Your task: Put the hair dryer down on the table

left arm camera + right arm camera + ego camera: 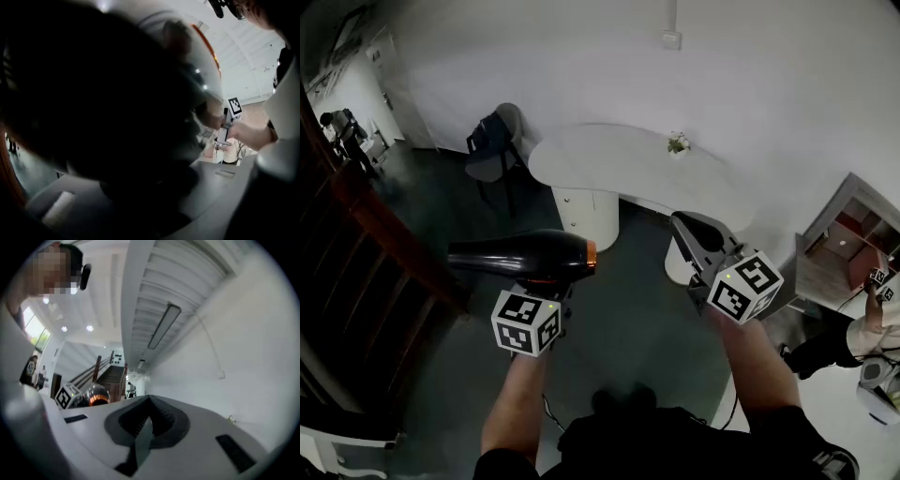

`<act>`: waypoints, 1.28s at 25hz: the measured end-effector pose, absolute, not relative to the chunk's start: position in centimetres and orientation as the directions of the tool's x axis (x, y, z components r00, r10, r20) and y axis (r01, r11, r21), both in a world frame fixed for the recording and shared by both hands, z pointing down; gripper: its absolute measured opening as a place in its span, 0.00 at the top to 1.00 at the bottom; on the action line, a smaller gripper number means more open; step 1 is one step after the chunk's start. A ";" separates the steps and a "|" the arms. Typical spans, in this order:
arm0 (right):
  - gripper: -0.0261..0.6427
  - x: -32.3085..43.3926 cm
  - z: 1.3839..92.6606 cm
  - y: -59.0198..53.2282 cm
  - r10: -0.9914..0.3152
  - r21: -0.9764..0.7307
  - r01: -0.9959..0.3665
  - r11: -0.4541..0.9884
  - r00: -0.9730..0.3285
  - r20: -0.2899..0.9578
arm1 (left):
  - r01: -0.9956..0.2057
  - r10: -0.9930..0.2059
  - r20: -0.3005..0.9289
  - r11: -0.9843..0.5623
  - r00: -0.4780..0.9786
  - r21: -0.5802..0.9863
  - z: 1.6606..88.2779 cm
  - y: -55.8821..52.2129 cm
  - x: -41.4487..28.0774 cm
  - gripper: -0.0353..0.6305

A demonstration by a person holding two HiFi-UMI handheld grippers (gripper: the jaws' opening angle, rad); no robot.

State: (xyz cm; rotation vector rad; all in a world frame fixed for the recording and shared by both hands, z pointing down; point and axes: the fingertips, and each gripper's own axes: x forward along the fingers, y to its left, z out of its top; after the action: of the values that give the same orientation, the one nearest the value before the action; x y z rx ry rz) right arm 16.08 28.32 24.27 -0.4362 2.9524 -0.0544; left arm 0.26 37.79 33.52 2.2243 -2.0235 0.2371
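— Trouble ahead, you think?
— Possibly. My left gripper [546,284] clamps only the handle of the hair dryer [525,258], so the heavy barrel could swivel in the jaws (it sticks out level to the side). A landing near the rim of the table [609,159], well ahead, might let it roll off.
— And your 2 tongs?
— Left is part-way closed on that handle, with the dryer up in the air. On the right gripper [689,230] the jaws are together and empty.
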 end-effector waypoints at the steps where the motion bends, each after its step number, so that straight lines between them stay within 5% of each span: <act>1: 0.94 16.0 24.0 28.1 -0.292 -0.050 -0.288 0.956 -0.946 -0.144 | -0.995 -0.976 0.197 -0.096 0.095 0.005 34.2 37.7 0.5 0.79; 8: 0.94 16.7 24.6 28.7 -0.269 0.092 -0.275 0.957 -0.960 -0.077 | -0.997 -0.973 0.216 -0.075 0.077 0.016 36.2 35.8 0.6 0.79; 20: 0.94 24.5 32.5 26.2 -0.325 -0.156 -0.315 0.936 -0.945 -0.045 | -0.997 -0.979 0.204 0.012 0.004 0.080 38.4 34.8 4.0 0.79; 32: 0.94 18.1 35.2 18.2 -0.311 -0.163 -0.310 0.937 -0.950 0.020 | -0.994 -0.977 0.210 -0.002 0.025 0.106 40.9 27.0 -1.3 0.79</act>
State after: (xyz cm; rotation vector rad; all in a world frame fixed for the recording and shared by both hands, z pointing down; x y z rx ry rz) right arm 18.10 18.18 35.16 -0.4951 3.0850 -0.2587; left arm -1.34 26.99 40.85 2.0750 -2.0465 0.1108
